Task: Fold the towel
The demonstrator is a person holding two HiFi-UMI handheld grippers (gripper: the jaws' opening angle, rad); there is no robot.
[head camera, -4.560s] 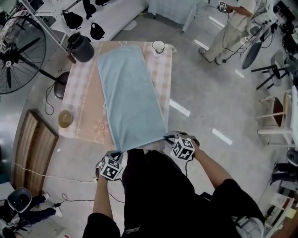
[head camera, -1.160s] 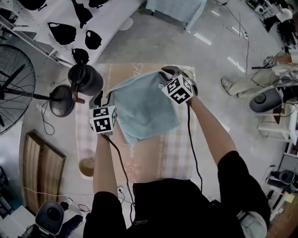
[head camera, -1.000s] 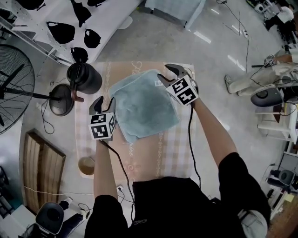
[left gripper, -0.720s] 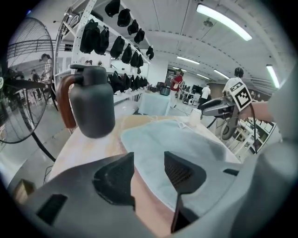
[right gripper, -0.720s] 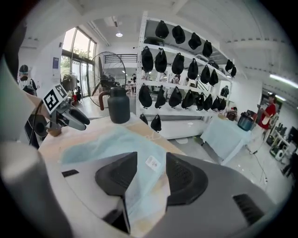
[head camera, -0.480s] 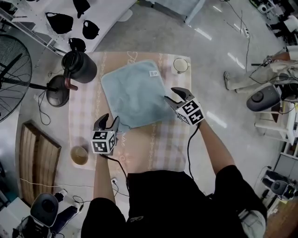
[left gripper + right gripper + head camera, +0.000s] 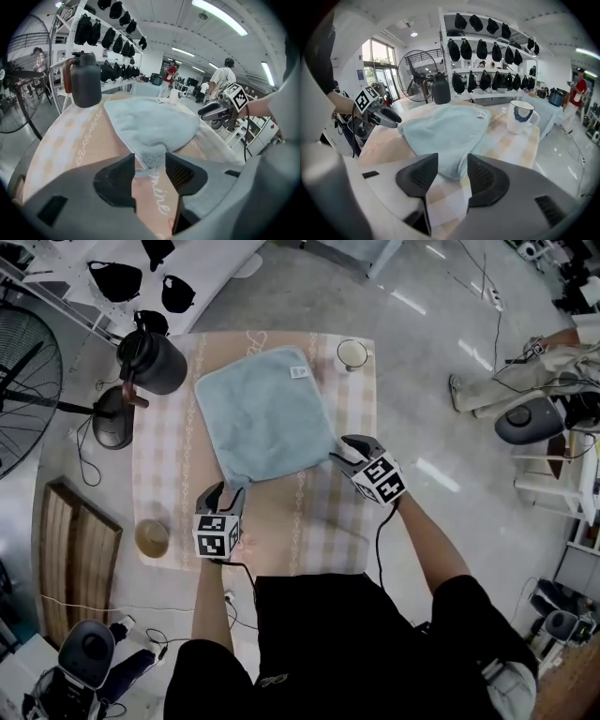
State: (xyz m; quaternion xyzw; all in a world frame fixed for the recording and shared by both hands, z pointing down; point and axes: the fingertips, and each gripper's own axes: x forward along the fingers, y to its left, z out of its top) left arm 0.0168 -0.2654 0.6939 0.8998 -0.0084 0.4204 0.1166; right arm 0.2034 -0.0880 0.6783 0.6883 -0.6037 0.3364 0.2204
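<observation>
Pale blue terry cloth lies at the centre of a workshop table as a person, seen from above, reaches for it with a handheld gripper in each hand. At far left a standing fan and a slatted wooden bench occupy the grey floor. On the table's checked tablecloth, a small tan bowl sits near the left front corner and a dark lidded jug stands at the left rear.

The left gripper points at the near left corner of the towel. Its own view shows the jaws spread, with that fluffy corner lying between them and cloth-covered table visible beside it; the pads do not clamp it.

The towel rests flat in a roughly square shape, set slightly askew on the middle of the table, a small white label showing near its far right corner.

The right gripper meets the towel's near right corner, its jaws likewise held apart around the corner without pinching it.

A white mug stands at the table's right rear, just clear of the towel. Another person is partly visible at far right.
</observation>
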